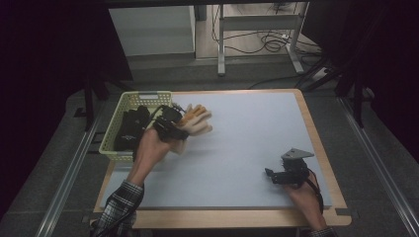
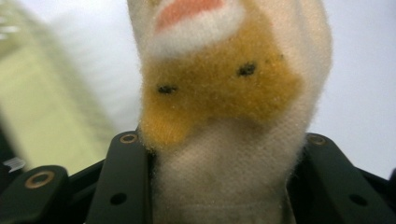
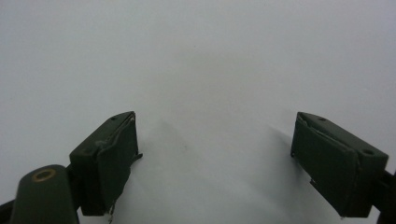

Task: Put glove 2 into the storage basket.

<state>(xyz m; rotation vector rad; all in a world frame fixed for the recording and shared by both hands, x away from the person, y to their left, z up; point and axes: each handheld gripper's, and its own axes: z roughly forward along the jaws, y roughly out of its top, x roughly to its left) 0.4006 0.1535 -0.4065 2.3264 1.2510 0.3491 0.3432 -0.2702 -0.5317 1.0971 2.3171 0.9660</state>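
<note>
Cream-and-orange sock (image 1: 196, 120) hangs clamped in the left gripper (image 1: 170, 123), just beside the green basket (image 1: 129, 101). Bunched fabric could slip free. Right gripper (image 1: 276, 176), well apart from the basket, gapes wide and empty.

A pale grey rectangular mat (image 1: 247, 148) covered a light wooden tabletop (image 1: 316, 143). At its 10 o'clock corner stood a yellow-green slotted plastic basket (image 1: 129, 100), holding a heap of dark black fabric items (image 1: 129, 129). Toward 12 o'clock, beyond the table, stood the 2 legs of a grey metal frame (image 1: 221, 44), with black cables (image 1: 269, 42) looped on the floor.
</note>
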